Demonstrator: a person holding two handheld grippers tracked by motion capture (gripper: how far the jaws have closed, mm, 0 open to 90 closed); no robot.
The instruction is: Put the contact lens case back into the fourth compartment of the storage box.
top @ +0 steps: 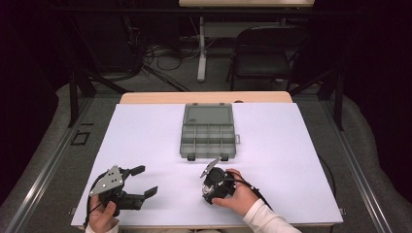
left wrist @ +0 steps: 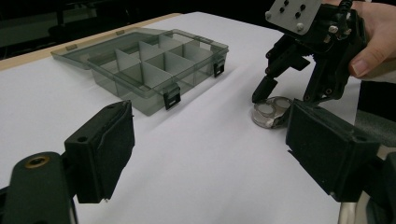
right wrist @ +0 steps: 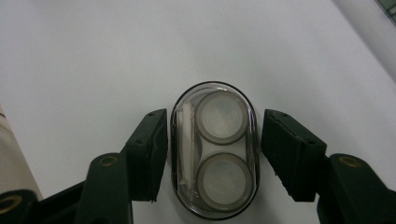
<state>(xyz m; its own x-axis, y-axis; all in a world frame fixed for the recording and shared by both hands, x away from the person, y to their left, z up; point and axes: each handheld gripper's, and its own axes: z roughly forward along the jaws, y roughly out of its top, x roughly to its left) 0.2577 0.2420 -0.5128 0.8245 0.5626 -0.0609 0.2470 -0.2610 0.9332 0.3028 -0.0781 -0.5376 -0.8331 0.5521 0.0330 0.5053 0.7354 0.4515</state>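
Observation:
A small clear oval case [right wrist: 215, 149] with two round white lids lies flat on the white table sheet [top: 291, 160]. My right gripper [right wrist: 215, 116] points straight down over it, open, one jaw on each long side. The left jaw sits against the case and the right jaw stands a small gap off. The left gripper view has the same case [left wrist: 268, 113] under the right gripper [left wrist: 280, 95]. My left gripper [top: 147, 180] is open and holds nothing, low over the sheet at the front left. In the high view the right gripper [top: 214, 187] covers the case.
A smoky clear compartment box [top: 209, 138] lies open at the table's middle, its lid flat toward the far edge and its dividers bare; it also shows as the box [left wrist: 149, 70]. A black folding chair [top: 265, 56] and cables stand beyond the table.

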